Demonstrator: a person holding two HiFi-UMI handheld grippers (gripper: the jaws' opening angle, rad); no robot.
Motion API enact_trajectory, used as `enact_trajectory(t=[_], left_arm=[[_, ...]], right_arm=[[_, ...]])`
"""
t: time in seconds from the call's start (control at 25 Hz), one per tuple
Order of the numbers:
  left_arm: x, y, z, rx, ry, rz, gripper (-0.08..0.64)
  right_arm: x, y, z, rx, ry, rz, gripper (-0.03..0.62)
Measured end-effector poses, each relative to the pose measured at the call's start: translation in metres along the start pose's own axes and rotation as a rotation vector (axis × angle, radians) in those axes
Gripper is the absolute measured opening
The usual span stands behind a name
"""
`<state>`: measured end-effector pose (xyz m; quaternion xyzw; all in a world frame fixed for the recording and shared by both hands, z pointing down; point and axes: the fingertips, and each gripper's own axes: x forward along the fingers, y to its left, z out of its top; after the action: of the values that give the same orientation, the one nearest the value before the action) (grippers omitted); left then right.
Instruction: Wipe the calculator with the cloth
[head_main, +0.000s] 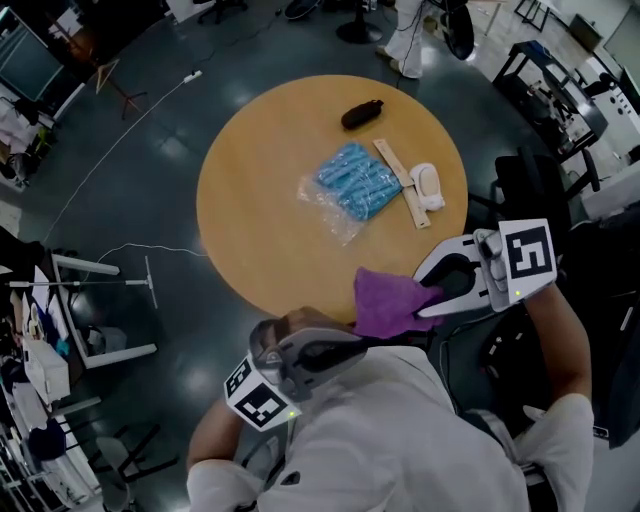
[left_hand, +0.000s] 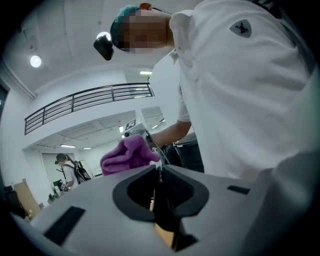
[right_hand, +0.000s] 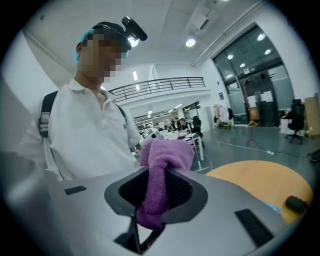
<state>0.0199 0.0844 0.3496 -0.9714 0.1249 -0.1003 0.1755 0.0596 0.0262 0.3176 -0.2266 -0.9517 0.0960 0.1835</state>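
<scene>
My right gripper (head_main: 432, 298) is shut on a purple cloth (head_main: 385, 300), held in the air over the near edge of the round wooden table (head_main: 260, 180). In the right gripper view the cloth (right_hand: 160, 165) bunches up out of the jaws and hangs down through them. My left gripper (head_main: 362, 343) is close to my chest, just left of the cloth, shut on a thin dark slab with a tan edge (left_hand: 162, 220). It shows edge-on and appears to be the calculator. The cloth (left_hand: 127, 155) sits just beyond the left jaws.
On the table lie a black case (head_main: 362, 114), a blue pack in clear plastic (head_main: 357, 182), a wooden ruler (head_main: 402, 183) and a white object (head_main: 428, 186). Dark chairs stand to the right of the table and white desks on the left.
</scene>
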Motion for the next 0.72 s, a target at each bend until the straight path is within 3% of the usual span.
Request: enact_trajectory(t=[0.2,0.36,0.72], left_arm=[[0.008,-0.006,0.021,0.029,-0.044,-0.020,0.043],[0.011,-0.014,0.029,0.061,-0.045,-0.040,0.043],[0.020,-0.021,0.052,0.122,-0.085,-0.095,0.043]], right_arm=[[0.027,0.022,-0.011,-0.042,0.140,0.178,0.084],[0.029,0.025,-0.021,-0.032,0.183,0.215,0.084],[0.026,0.020,-0.048,0.085,0.238,0.298,0.084]])
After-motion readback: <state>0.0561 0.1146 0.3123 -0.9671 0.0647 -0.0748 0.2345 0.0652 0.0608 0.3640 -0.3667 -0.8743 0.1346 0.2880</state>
